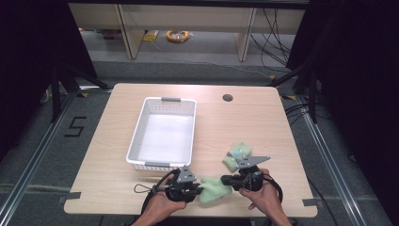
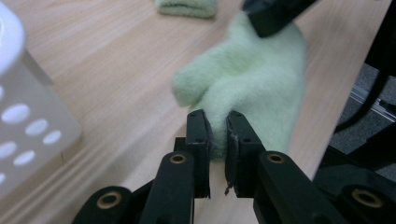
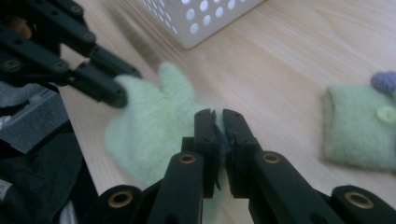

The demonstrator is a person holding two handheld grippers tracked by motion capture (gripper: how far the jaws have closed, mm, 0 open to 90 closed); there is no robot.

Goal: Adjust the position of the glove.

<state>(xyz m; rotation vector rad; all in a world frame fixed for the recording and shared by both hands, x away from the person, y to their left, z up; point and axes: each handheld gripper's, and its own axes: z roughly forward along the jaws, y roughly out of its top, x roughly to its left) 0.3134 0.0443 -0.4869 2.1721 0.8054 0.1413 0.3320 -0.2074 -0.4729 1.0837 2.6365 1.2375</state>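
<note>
A fluffy light-green sock is stretched between both grippers near the table's front edge. My left gripper is shut on one end of it. My right gripper is shut on the other end. A second green sock, folded, with a small button and a purple bit on it, lies on the table just behind the right gripper; its edge shows as folded green cloth at the top of the left gripper view.
A white perforated plastic basket stands empty left of the table's middle. A round cable hole sits at the back. Bare wood table lies to the right.
</note>
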